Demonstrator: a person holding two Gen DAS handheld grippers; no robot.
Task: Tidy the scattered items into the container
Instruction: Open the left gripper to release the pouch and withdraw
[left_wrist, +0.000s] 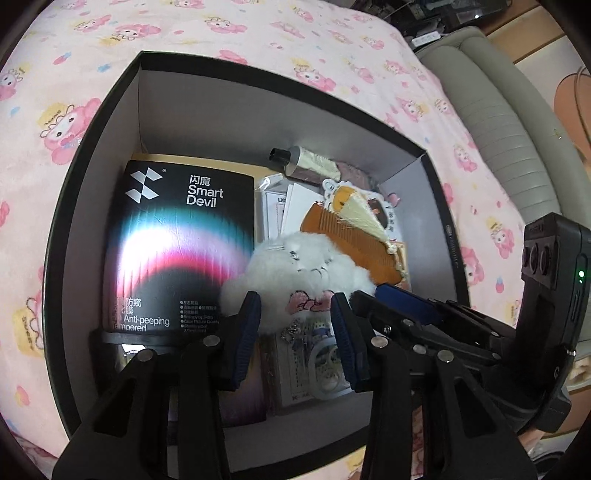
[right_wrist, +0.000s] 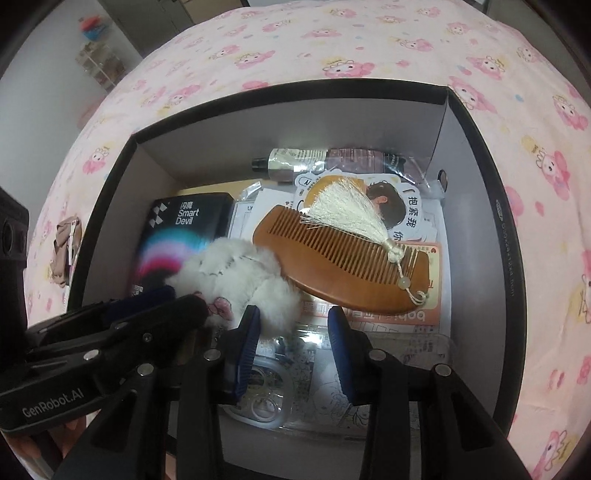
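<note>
Two claws hovered over a black box (left_wrist: 110, 122) on a pink bed (left_wrist: 258, 33). The left claw (left_wrist: 295, 332) straddled a white plush toy (left_wrist: 295, 269) inside it; the right claw (right_wrist: 291, 343) stood part-open, empty, beside a wooden comb (right_wrist: 332, 266).

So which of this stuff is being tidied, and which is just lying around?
Job: black box; white plush toy; wooden comb; Smart Devil pack; small bottle.
Lying about: pink bedspread; beige cloth outside the box.
</note>
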